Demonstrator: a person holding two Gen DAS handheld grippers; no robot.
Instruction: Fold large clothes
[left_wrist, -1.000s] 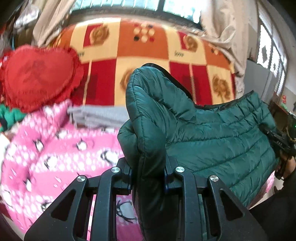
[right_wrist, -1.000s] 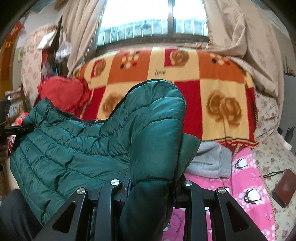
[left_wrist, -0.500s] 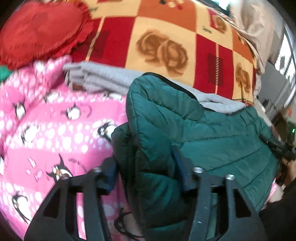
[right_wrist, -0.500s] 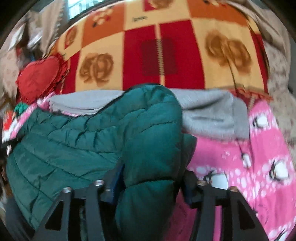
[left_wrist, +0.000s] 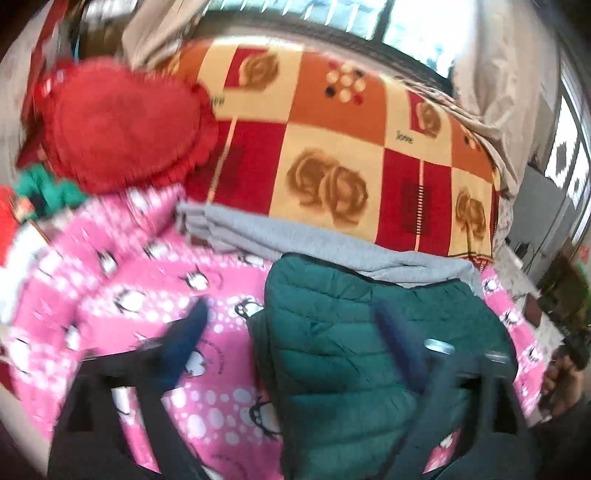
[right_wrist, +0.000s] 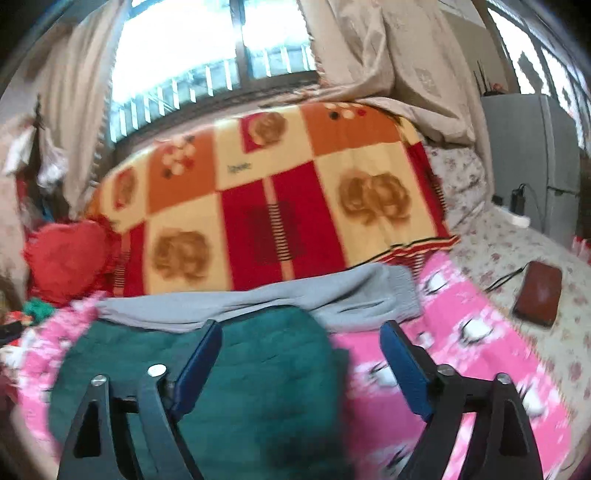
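The right tool (right_wrist: 301, 338) is opening, its blue pads wide apart. The green puffy jacket (right_wrist: 258, 376) lies below on the pink blanket (right_wrist: 461, 350), not squeezed.

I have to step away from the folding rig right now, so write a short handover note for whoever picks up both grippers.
Left gripper: jaws opening, pressing nothing; the green puffer jacket lies on the bed below them.
Right gripper: jaws opening, empty, over the jacket's right end.
Jacket: lying folded over on the pink penguin blanket, its far edge against the folded grey garment.
Done: jacket laid down and let go.
Left: check whether it needs another fold, then tidy it.
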